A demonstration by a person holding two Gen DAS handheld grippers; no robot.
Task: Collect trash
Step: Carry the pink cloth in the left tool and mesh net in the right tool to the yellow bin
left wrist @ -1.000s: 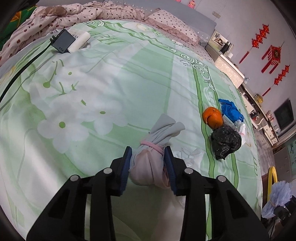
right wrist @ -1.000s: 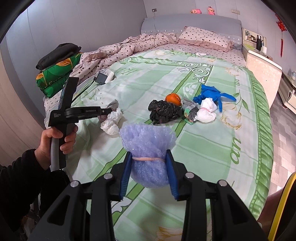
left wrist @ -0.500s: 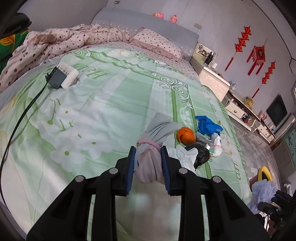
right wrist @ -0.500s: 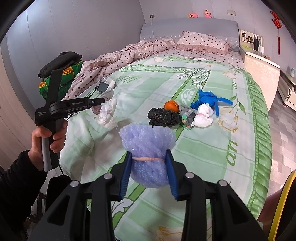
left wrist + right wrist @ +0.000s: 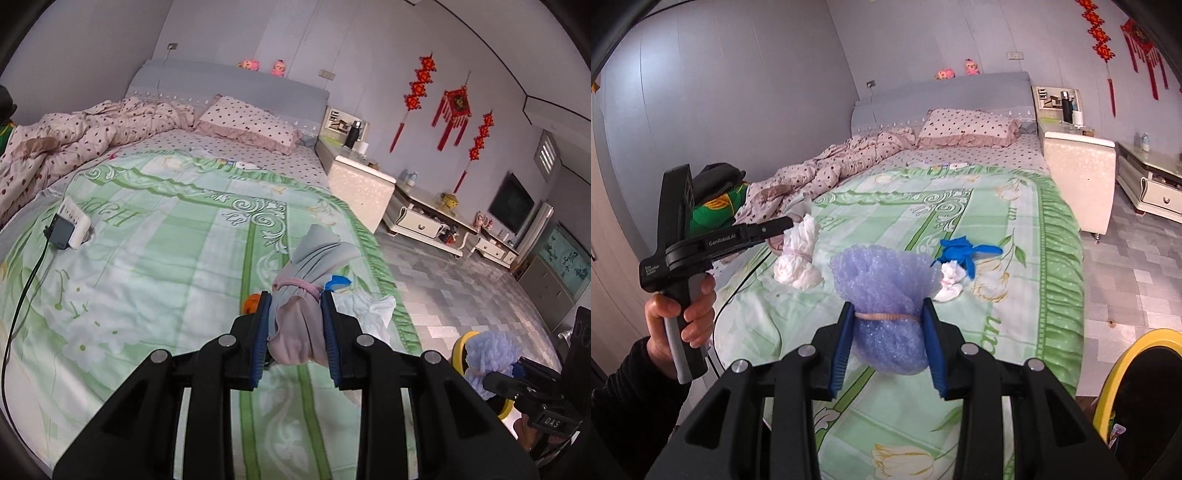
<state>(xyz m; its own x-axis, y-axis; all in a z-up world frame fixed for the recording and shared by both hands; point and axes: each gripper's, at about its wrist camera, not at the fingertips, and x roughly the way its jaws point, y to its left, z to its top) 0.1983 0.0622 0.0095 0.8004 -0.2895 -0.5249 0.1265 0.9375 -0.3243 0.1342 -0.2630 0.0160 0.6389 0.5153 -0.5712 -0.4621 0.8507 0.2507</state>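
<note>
– So, what's your left gripper (image 5: 295, 306) got?
– Grey bundle (image 5: 295, 325), tied with a pink band. Your jaws have just been closing on it; now they stand narrow and pinch it on both sides, in the air over the bed (image 5: 155, 258).
– And the white bundle (image 5: 798, 254)?
– Right at your left jaw tips. Can't tell whether it hangs from them or lies on the bed.
– Right gripper (image 5: 886, 314)?
– Jaws part-way in, clamped on the purple bubble-wrap bundle (image 5: 882, 295) at its band. It's held clear of the bed, near the foot end.
– Bin?
– Yellow-rimmed bin (image 5: 1126, 354) sits on the floor at your lower right, beside the bed's corner.
– What's on the bed?
– Blue glove (image 5: 964, 251) with a small white wad (image 5: 951, 280) touching it, mid-bed beyond the purple bundle. Orange (image 5: 251, 303) peeks out just left of your left jaws. Power strip (image 5: 70, 229) with its cable (image 5: 22, 306) at the far left edge.
</note>
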